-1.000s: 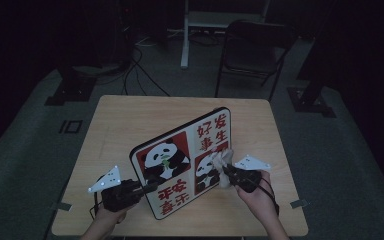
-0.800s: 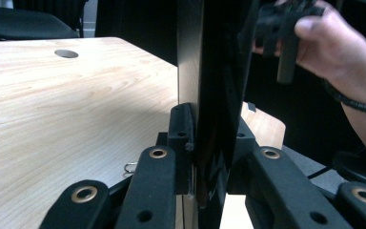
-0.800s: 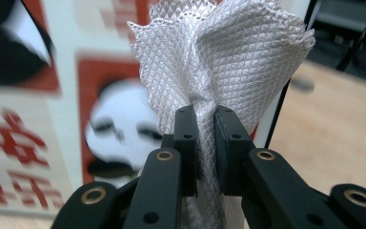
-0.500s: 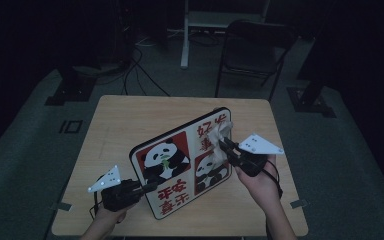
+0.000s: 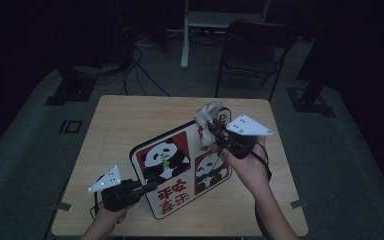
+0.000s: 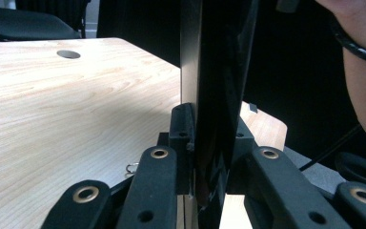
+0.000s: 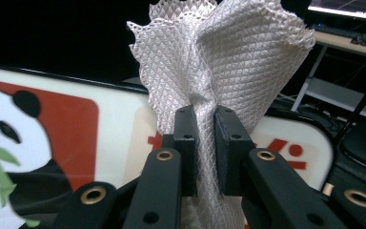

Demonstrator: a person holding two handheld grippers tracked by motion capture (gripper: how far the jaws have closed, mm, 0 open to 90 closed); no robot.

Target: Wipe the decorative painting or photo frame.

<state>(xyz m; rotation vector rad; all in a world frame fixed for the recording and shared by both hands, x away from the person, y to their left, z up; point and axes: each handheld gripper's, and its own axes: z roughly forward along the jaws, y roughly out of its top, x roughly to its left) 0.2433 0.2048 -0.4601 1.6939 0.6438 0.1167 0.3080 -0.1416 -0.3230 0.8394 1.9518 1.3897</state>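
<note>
While you hold a gripper in each hand, the high view has the board (image 5: 180, 172) tilted up over the table (image 5: 125, 125), its lower edge toward the near edge and its top edge leaning toward the far right corner. Its face carries two pandas and red panels with characters. Your left gripper (image 5: 147, 187) sits near the table's near left corner, jaws clamped on the board's lower left edge. Your right gripper (image 5: 214, 129) is up at the board's top right part, pinching a pale cloth (image 5: 207, 117) that is bunched against the face there. A chair (image 5: 252, 50) stands beyond the table's far edge.

From the left gripper view, you look along the board (image 6: 217, 95) edge-on: it rises as a dark slab straight up between the two jaws, which are closed tight on it from both sides. The wooden table (image 6: 52, 109) spreads to the left, with a round hole (image 6: 68, 54) near its far edge. Your other arm fills the right margin.

From the right gripper view, the jaws are clenched on the cloth (image 7: 224, 62), a white waffle-weave rag that fans out above them. Behind it lies the board (image 7: 114, 138), with a panda on a red panel at the left.
</note>
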